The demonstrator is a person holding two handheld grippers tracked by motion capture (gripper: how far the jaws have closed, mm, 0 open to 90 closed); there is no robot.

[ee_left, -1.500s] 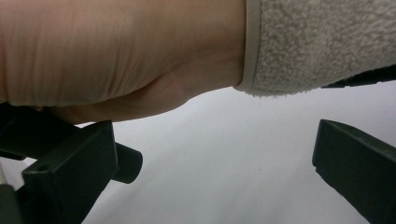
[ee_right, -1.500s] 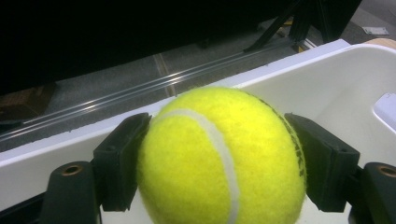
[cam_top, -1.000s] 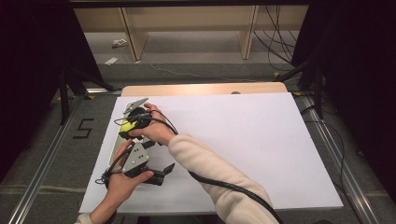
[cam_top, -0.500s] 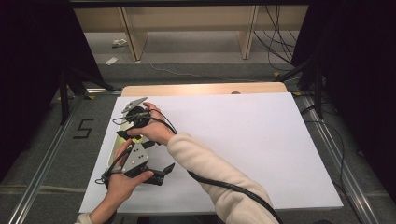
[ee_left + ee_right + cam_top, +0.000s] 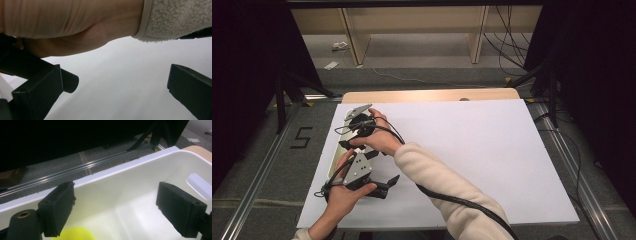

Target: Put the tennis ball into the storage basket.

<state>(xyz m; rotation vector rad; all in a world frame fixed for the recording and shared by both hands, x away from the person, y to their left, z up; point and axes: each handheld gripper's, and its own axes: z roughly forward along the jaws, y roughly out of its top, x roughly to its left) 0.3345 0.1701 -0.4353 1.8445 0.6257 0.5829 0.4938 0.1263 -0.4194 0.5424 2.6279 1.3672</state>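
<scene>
Hardly anything has shifted since the earlier frames: the right gripper [image 5: 115, 210] still hangs, jaws wide apart and empty, over the white tray [image 5: 140, 172] at left of the high view, a yellow object [image 5: 72, 234] just below. Lower left, the left gripper [image 5: 117, 92] gapes empty above the white tabletop [image 5: 472, 150].

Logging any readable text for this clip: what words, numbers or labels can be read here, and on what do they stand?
"5": black marking on the grey floor left of the table, read in the high view.
Scraps of paper on the far floor: too small to read.
Nothing readable on the white tray, the yellow object or either gripper.
</scene>
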